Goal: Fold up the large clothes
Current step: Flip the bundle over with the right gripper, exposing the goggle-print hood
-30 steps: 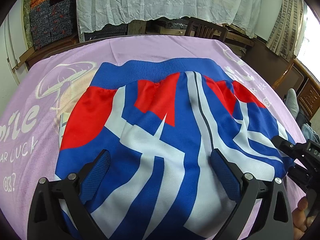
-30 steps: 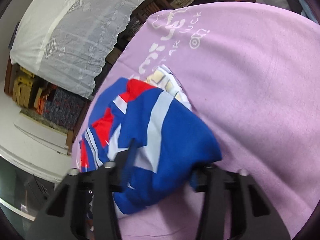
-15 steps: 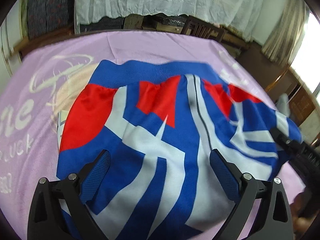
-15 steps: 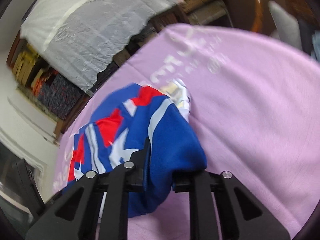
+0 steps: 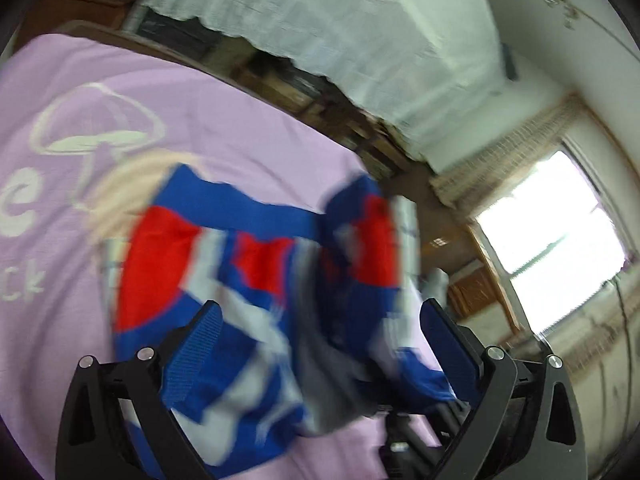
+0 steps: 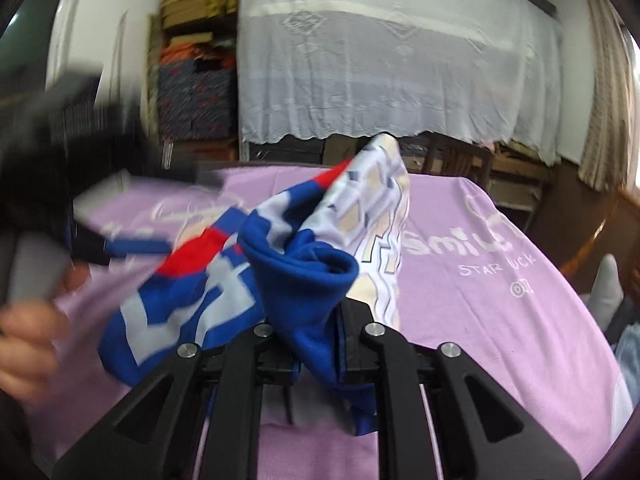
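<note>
right gripper (image 6: 316,344) clamps jacket (image 6: 304,276) hem | left gripper (image 5: 320,344) agape | hem raised

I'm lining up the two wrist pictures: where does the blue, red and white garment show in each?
Left wrist: the garment fills the lower middle, blurred, between the open left gripper's fingers, one side lifted.
Right wrist: the garment sits at centre left, a bunch of it pinched in the shut right gripper.
Shared landmark: the purple cloth with white print under it.
</note>
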